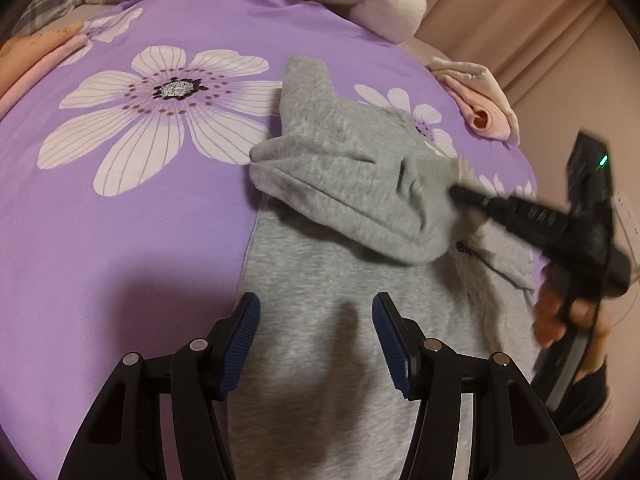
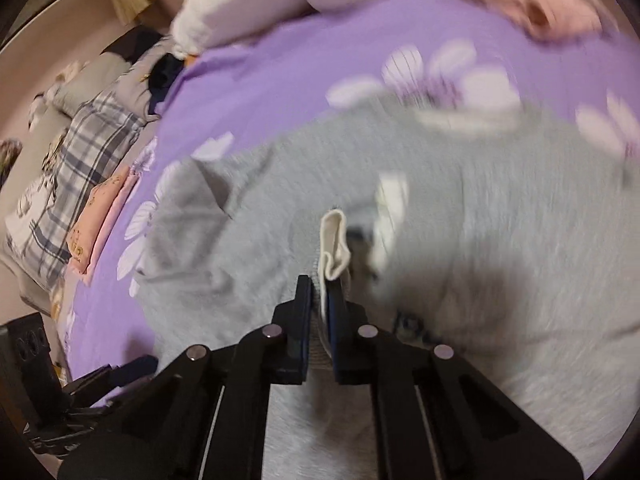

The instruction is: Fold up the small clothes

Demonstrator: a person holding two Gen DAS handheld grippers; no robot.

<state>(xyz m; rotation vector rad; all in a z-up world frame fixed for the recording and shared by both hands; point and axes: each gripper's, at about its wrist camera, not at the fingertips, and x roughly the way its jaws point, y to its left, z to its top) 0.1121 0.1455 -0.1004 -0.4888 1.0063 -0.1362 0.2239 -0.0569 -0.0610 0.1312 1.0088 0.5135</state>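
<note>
A small grey sweatshirt [image 1: 328, 312] lies on a purple flowered bedsheet [image 1: 120, 220]. One side with its sleeve [image 1: 344, 168] is lifted and pulled across the body. My right gripper [image 1: 454, 192] is shut on the grey fabric near the cream collar; in the right wrist view the gripper [image 2: 319, 300] pinches the grey cloth, with the cream collar [image 2: 334, 244] just beyond its tips. My left gripper [image 1: 316, 320] is open and empty, hovering over the sweatshirt's lower body. The right wrist view is blurred.
A crumpled pink garment [image 1: 484, 108] lies at the bed's far right edge. A white plush pillow [image 1: 384, 0] is at the back. Folded pink clothes [image 2: 96, 224] and a plaid pillow [image 2: 60, 200] sit along the left side of the bed.
</note>
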